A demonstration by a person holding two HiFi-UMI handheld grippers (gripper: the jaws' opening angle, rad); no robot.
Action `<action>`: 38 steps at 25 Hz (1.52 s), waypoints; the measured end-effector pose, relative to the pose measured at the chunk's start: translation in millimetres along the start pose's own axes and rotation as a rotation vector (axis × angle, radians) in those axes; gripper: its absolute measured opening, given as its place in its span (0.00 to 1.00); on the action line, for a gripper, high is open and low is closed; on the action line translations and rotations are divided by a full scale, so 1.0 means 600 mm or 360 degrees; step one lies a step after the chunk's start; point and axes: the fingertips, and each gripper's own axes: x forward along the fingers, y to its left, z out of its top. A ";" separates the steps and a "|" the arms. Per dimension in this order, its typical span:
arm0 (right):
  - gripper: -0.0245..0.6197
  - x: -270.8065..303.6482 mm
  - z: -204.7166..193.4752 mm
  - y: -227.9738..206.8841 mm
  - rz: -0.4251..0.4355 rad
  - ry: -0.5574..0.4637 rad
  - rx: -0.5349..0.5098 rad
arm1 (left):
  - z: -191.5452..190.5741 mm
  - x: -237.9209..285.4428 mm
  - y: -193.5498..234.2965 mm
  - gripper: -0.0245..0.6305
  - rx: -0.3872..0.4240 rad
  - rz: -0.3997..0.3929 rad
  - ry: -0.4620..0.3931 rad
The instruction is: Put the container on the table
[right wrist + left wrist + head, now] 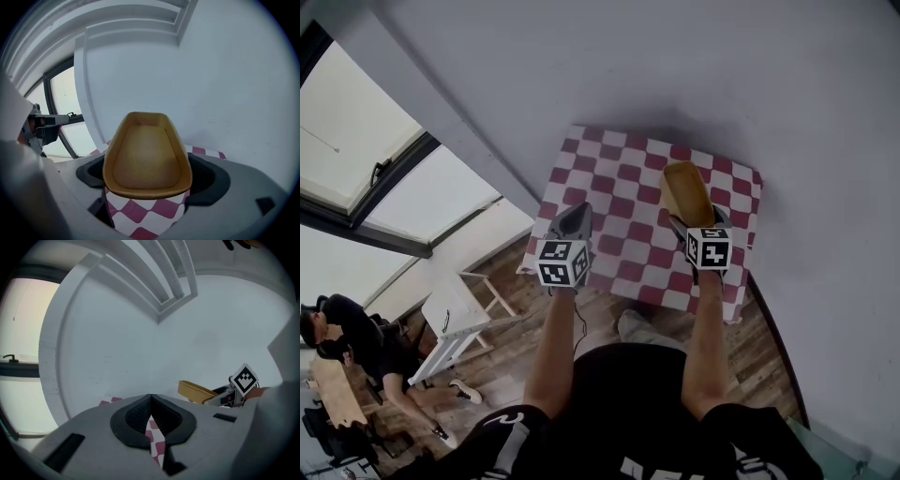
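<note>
Container (147, 157), tan, shallow and tray-shaped, is pinched at its near end between the wide-set jaws of the right gripper (697, 223), over the far right part of the red-and-white checkered table (619, 187); left gripper (574, 217) alongside over the same table, jaws pressed together, empty.

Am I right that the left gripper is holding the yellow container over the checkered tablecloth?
Not quite: it is the right gripper that holds the yellow container over the checkered tablecloth. The right gripper view shows the container between its jaws. The left gripper has its jaws together with nothing between them.
</note>
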 end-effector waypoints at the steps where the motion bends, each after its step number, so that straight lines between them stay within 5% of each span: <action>1: 0.82 0.002 0.001 -0.008 -0.0007 0.0000 0.0008 | 0.001 0.008 -0.003 0.07 0.0006 -0.0008 0.0005; 18: 0.82 -0.004 0.017 -0.123 -0.0174 -0.0038 0.0104 | 0.050 0.115 -0.028 0.07 0.0071 -0.0111 0.0018; 38: 0.83 -0.017 -0.026 -0.171 -0.0219 -0.0012 0.0170 | 0.035 0.175 -0.096 0.07 0.0114 -0.0274 0.0086</action>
